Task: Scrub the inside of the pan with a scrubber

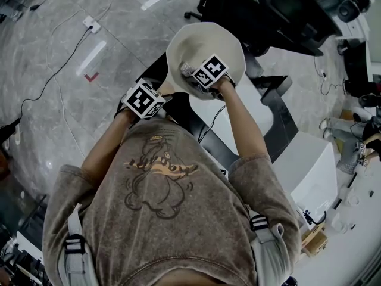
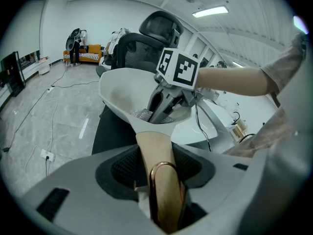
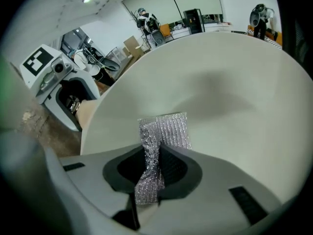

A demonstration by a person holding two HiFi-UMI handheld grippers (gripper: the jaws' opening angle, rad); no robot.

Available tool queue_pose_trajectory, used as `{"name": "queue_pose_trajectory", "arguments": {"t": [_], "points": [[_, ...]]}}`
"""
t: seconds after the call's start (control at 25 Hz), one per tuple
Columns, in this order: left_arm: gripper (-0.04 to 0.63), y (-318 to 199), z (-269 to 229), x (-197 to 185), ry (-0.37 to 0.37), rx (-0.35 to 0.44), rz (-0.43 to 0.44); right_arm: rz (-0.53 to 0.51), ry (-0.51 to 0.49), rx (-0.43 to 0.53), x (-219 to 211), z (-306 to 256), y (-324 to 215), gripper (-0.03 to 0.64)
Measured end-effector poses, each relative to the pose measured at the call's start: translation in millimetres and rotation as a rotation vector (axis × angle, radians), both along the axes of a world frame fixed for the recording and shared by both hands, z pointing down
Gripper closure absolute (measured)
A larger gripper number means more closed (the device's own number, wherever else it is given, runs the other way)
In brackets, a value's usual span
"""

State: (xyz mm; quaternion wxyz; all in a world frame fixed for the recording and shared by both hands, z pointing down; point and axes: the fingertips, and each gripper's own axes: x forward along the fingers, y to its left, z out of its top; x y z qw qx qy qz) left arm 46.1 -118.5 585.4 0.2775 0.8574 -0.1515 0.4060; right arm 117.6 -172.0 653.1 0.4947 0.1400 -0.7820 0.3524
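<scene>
The cream-white round pan (image 1: 202, 43) is held tilted by its tan wooden handle (image 2: 153, 145), clamped in the left gripper (image 2: 157, 174), so that the silver mesh scrubber (image 3: 166, 129), pinched in the right gripper (image 3: 154, 169), can be rubbed on its inner wall.

A: What lies on the grey floor (image 1: 53, 106)?
B: A white power strip (image 1: 91, 24) with its cable, and a black office chair (image 1: 292, 8).
A: Farther off?
B: An orange sofa (image 2: 94, 53), under a lit ceiling light (image 2: 210, 11).

Grey floor (image 1: 119, 22) — power strip (image 1: 91, 24), red tape mark (image 1: 90, 76).
</scene>
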Motion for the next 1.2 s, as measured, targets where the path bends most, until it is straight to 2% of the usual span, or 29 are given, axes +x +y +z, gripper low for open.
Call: {"name": "queue_pose_trajectory", "arguments": {"t": [0.2,0.4,0.48,0.6,0.68,0.8,0.92,1.0,1.12,1.2], "points": [[0.37,-0.2,0.4,-0.7,-0.008,0.002,0.002,0.087,-0.049,0.091,-17.5,-0.5,-25.6,0.532],[0.37,0.6,-0.1,-1.6,-0.011,-0.003,0.003,0.169,-0.012,0.207,-12.3,-1.9,-58.6,0.534],[0.37,0.6,0.5,-1.0,-0.01,-0.007,0.001,0.218,0.045,0.285,2.7,-1.9,-76.3,0.532],[0.37,0.9,1.1,-0.4,-0.012,-0.011,-0.003,0.248,0.21,0.407,39.3,-1.0,-95.0,0.532],[0.37,1.3,1.0,-1.2,-0.016,-0.005,-0.004,0.266,0.315,0.405,63.9,1.5,-89.9,0.532],[0.368,0.7,-1.3,-1.2,-0.019,0.018,0.002,0.28,0.285,0.366,63.4,4.3,-77.5,0.532],[0.368,-3.4,-11.0,-0.8,0.002,0.047,-0.003,0.279,0.379,0.418,86.1,2.8,-76.2,0.532],[0.368,-10.0,-23.6,-4.3,0.039,0.069,-0.028,0.298,0.368,0.422,87.9,1.5,-71.5,0.532],[0.375,-27.1,-49.3,-14.6,0.112,0.111,-0.087,0.351,0.262,0.445,77.0,-10.4,-68.5,0.532],[0.435,-42.5,-64.6,-20.9,0.137,0.159,-0.132,0.384,0.194,0.527,73.5,-34.2,-75.7,0.532]]}}
